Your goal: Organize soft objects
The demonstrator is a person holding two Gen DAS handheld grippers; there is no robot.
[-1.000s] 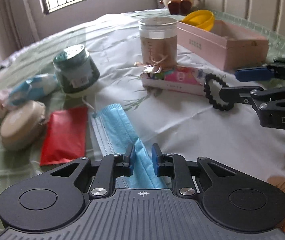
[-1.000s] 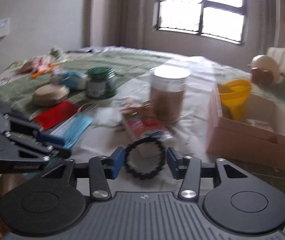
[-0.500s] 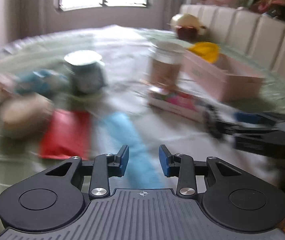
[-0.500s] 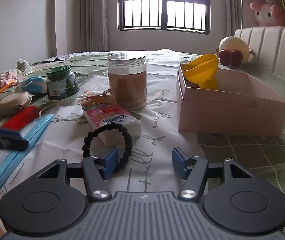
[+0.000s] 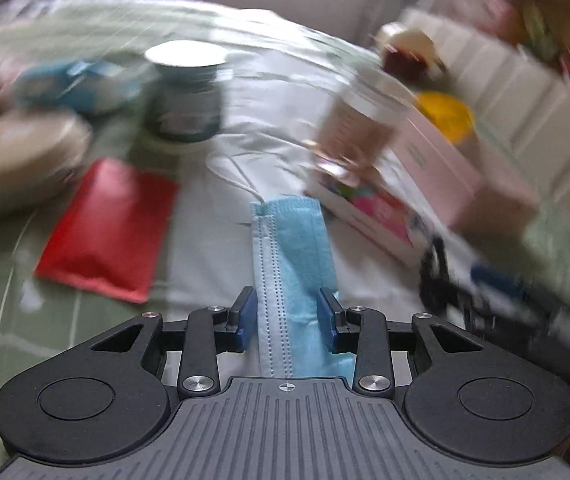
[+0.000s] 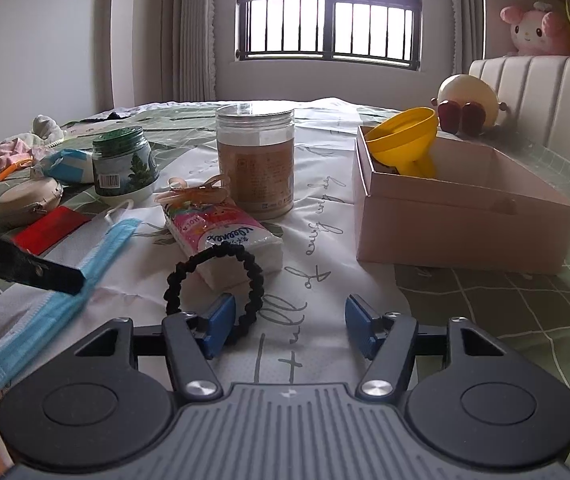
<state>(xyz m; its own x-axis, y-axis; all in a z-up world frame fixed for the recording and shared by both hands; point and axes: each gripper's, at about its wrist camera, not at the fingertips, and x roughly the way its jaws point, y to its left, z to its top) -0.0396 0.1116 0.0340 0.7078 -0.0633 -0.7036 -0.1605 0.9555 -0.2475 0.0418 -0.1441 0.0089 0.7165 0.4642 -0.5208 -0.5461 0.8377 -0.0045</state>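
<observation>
On the tabletop [image 6: 485, 300], my blue face mask [image 5: 293, 264] lay pleated lengthwise between my left tool's [image 5: 288, 320] just-opened pads, untouched. My right tool [image 6: 289, 326], tilted gently downward, had been spreading; the black hair tie [image 6: 215, 280] hung looped on its left finger.

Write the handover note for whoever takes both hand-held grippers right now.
Left hand-held gripper: jaws have just been opening, now open astride the blue face mask, pads not pressing it.
Right hand-held gripper: jaws have just been opening, now open; the black hair tie hangs looped on its left finger, not clamped.
Pink box holds only a yellow funnel.
Tissue pack and red pouch lie on the table.
Done: no soft item boxed. Left: all of them.
</observation>
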